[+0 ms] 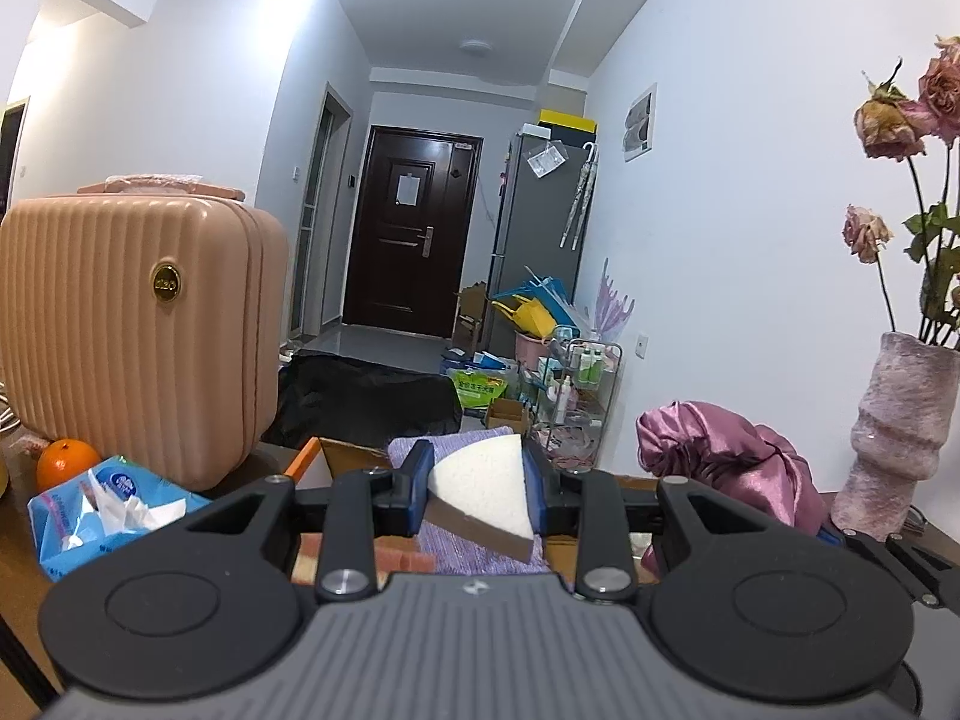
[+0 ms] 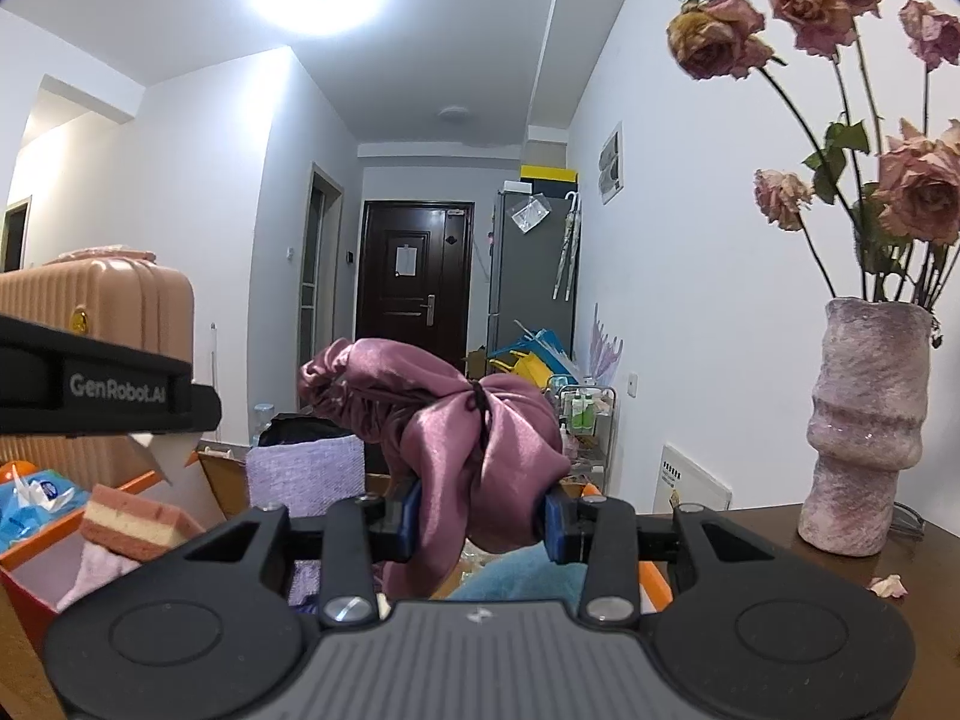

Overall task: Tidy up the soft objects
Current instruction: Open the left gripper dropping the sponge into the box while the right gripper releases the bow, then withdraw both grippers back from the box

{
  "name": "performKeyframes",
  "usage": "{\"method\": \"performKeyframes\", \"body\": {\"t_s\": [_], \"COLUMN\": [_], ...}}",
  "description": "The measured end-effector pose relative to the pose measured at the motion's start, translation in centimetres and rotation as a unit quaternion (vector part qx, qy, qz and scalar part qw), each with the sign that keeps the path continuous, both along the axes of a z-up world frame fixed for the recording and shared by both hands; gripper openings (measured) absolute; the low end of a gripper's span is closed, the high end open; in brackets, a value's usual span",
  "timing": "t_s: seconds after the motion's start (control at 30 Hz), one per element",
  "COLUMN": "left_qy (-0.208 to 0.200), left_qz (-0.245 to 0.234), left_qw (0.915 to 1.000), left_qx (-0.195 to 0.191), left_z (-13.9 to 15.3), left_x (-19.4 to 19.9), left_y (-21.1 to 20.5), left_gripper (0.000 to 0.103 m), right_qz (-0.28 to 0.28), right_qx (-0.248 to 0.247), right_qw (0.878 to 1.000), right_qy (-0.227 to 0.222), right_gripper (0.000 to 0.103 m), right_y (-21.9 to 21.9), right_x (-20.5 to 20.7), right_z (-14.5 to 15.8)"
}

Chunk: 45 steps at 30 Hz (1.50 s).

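Left gripper (image 1: 477,495) clamped on white wedge sponge (image 1: 483,483), above purple cloth (image 1: 474,549) in orange-rimmed box (image 1: 300,459). Right gripper (image 2: 480,516) clamped on mauve satin bonnet (image 2: 462,426), raised over box, beside pink vase (image 2: 864,426).

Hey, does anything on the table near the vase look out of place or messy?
One fallen petal lies on the table below the vase, shed from the dried, drooping roses. Nothing looks spilled or tipped; the vase stands upright.
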<state>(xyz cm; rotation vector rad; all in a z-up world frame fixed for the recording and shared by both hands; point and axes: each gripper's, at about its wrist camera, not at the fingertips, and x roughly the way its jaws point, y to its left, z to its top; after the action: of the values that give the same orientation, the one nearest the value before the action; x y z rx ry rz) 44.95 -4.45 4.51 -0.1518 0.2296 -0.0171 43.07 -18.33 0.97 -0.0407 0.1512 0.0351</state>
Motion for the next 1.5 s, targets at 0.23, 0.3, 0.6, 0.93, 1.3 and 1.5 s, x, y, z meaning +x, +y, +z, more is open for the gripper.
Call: {"method": "performKeyframes", "body": {"t_s": [0.23,0.3,0.6,0.93,1.3,1.5], "left_qy": [0.002,-0.004,-0.010,-0.014,0.005,0.006], "left_qz": [0.018,0.023,0.033,0.023,0.009,0.004], "left_qw": [0.9998,0.9996,0.9994,0.9994,0.9985,0.9985], "left_qx": [-0.012,-0.015,-0.005,0.023,0.054,0.055], "left_z": [-0.1,0.1,0.5,0.5,-0.6,-1.0], "left_x": [0.8,0.4,-2.7,-10.5,-21.1,-25.3], "left_y": [1.2,1.6,3.0,4.1,5.6,5.7], "left_gripper": [0.094,0.103,0.103,0.103,0.103,0.103], "right_qz": [0.009,0.012,0.022,0.023,0.004,0.010], "right_qx": [-0.019,-0.016,-0.003,0.007,0.023,0.027], "right_qw": [0.999,0.999,0.999,1.000,0.999,0.999], "right_qy": [0.036,0.044,0.042,0.018,0.029,0.036], "right_gripper": [0.071,0.096,0.103,0.103,0.103,0.103], "right_y": [-0.2,-0.4,-1.7,-4.6,-8.7,-8.7], "right_x": [1.9,1.7,-1.5,-9.6,-21.0,-25.5], "right_z": [-0.6,-0.5,0.3,1.7,2.1,1.7]}}
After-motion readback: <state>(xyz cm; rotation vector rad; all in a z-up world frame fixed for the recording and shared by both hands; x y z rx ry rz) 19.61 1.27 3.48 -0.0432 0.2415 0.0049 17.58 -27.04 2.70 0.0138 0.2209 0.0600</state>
